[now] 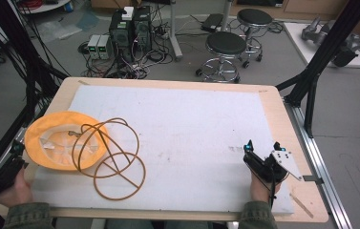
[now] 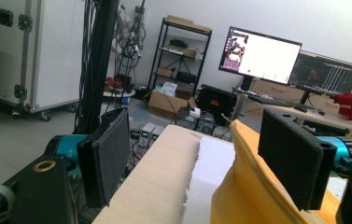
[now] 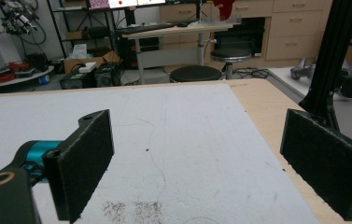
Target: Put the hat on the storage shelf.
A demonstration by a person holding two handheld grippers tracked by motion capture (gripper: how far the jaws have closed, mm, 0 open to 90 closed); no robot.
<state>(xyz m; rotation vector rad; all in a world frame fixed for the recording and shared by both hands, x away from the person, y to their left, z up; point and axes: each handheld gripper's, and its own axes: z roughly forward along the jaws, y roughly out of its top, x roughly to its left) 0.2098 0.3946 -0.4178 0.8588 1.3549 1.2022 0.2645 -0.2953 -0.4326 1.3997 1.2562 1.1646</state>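
Nearest, the right gripper [image 1: 262, 145] rests on the white mat [image 1: 192, 124] with its fingers [image 3: 82, 158] spread wide and empty. The left gripper [image 2: 201, 163] sits at the bench's [image 1: 273, 102] left edge, fingers [image 2: 106, 154] apart, straddling the yellow hat's [image 1: 56, 138] rim without pinching it. A brown cord [image 1: 115, 162] loops partly over the hat. This looks like the approach stage; next, the left likely needs closing on the rim.

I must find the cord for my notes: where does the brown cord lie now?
In the high view the brown cord lies in loops on the left of the white mat, partly over the orange hat, near the left claw.
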